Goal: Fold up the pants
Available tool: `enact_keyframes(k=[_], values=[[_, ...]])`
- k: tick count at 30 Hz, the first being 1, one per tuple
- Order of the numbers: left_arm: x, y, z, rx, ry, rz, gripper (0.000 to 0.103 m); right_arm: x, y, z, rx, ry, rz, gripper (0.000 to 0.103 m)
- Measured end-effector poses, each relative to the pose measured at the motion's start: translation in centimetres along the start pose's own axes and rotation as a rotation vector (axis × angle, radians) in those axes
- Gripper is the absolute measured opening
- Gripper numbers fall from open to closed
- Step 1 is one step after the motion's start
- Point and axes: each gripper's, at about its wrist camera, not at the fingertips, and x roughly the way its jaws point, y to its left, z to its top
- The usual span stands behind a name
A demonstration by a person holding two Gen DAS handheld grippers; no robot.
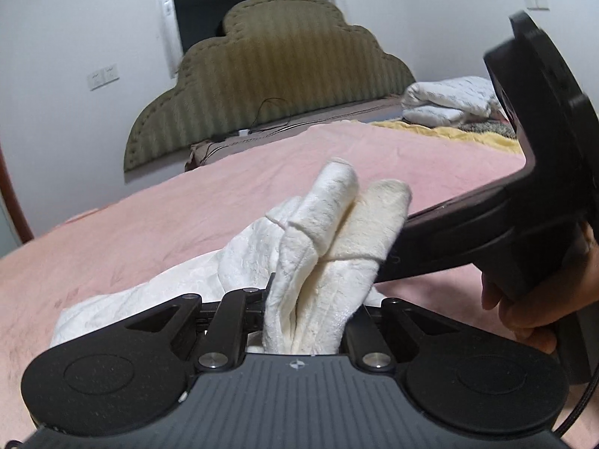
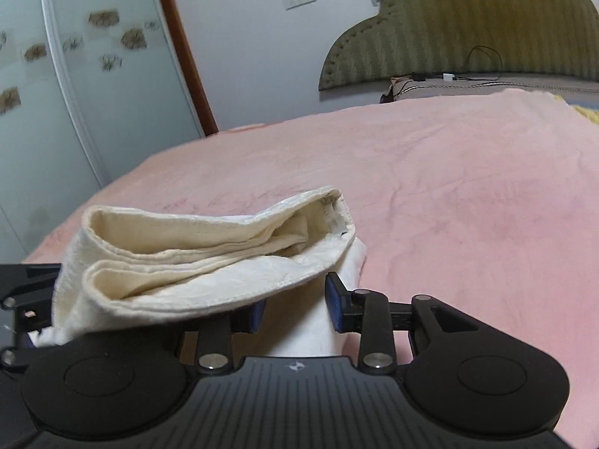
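The cream-white pants (image 1: 337, 224) lie bunched and folded on the pink blanket (image 1: 168, 205). In the left wrist view my left gripper (image 1: 307, 299) is shut on a thick bunch of the pants that rises out of its jaws and hides the fingertips. The right gripper's black body (image 1: 524, 202) crosses on the right, held by a hand (image 1: 524, 310). In the right wrist view the folded pants (image 2: 187, 254) drape over the left blue pad, and white cloth fills the gap of my right gripper (image 2: 297, 310) from pad to pad. Part of the left gripper (image 2: 22, 299) shows at the left edge.
An olive striped headboard (image 1: 269, 75) stands behind the bed, with a cable and a small white charger (image 2: 447, 76) at its foot. A folded white quilt (image 1: 449, 101) and a yellow blanket (image 1: 475, 131) lie at the far right. A glass wardrobe door (image 2: 56, 93) stands left of the bed.
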Motion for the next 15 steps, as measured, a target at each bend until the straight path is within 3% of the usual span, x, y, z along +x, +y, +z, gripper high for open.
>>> enact_keyframes(k=[1,3,7,9,11,13,15], values=[[0.2,-0.4,-0.1,0.02,0.01,-0.01,0.012,-0.5,-0.8,-0.4,0.003,-0.002,-0.01,0.033],[0.6,-0.7,-0.3,0.07,0.035,-0.038,0.027,-0.5,-1.2,-0.7,-0.004,0.012,-0.035,0.033],[-0.9,-0.3,-1.0,0.091,0.036,-0.152,0.054,-1.0,-2.2,-1.5,-0.032,0.051,-0.158,0.053],[-2.6,0.2,-1.3,0.084,0.025,-0.225,0.073,-2.2,-3.1,-1.1,-0.015,-0.008,-0.266,0.053],[-4.4,0.8,-1.6,0.081,0.0,-0.269,0.075,-3.8,-3.6,0.2,0.017,-0.117,-0.39,0.055],[-6.2,1.7,-2.3,0.084,-0.042,-0.239,0.076,-5.1,-2.5,1.7,-0.004,-0.195,-0.345,0.055],[-6.7,4.0,-2.7,0.043,-0.06,-0.155,0.078,-4.5,-0.3,2.8,-0.098,-0.172,-0.24,0.055]])
